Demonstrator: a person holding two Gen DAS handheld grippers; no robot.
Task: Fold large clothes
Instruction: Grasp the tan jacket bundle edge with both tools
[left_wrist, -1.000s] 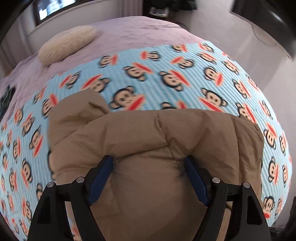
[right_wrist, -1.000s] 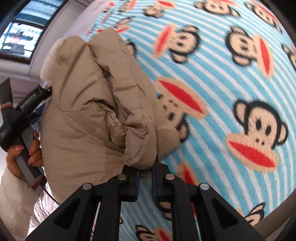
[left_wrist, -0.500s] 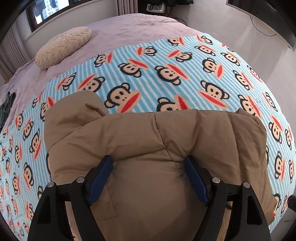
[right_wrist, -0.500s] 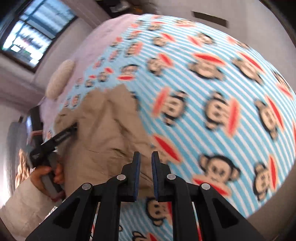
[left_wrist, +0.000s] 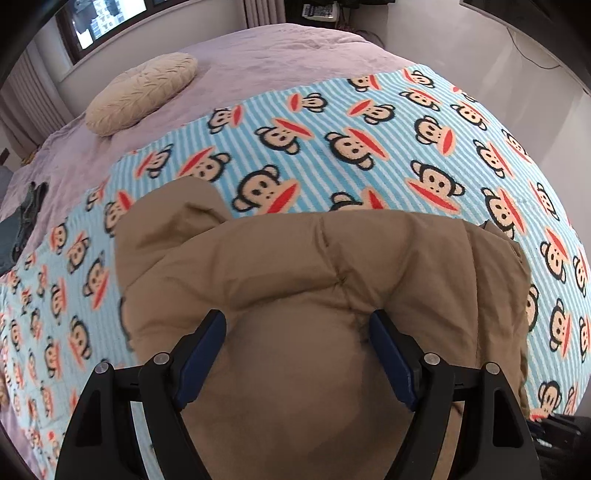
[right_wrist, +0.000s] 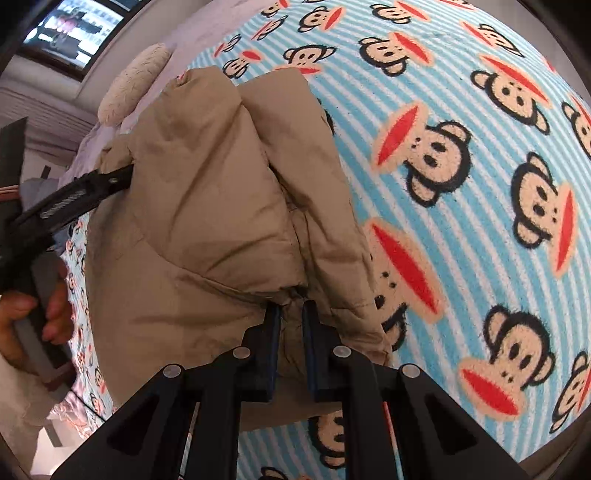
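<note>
A tan puffer jacket (left_wrist: 317, 266) lies bunched and partly folded on the monkey-print blanket (left_wrist: 332, 140); it also shows in the right wrist view (right_wrist: 207, 206). My left gripper (left_wrist: 297, 328) is open, its blue pads spread wide over the jacket's near part. My right gripper (right_wrist: 291, 310) is nearly closed, pinching a fold of the jacket's edge. The left gripper's body shows in the right wrist view (right_wrist: 74, 195), held by a hand, its tips hidden behind the jacket.
A cream round pillow (left_wrist: 144, 90) lies on the purple bedspread (left_wrist: 277, 48) behind the blanket. Dark clothes (left_wrist: 22, 221) lie at the bed's left edge. Floor and wall are to the right, a window at the back.
The right gripper let go of the jacket and lifted away half a second ago, then came back down and closed on the jacket's edge. The left gripper stayed open over the jacket.
</note>
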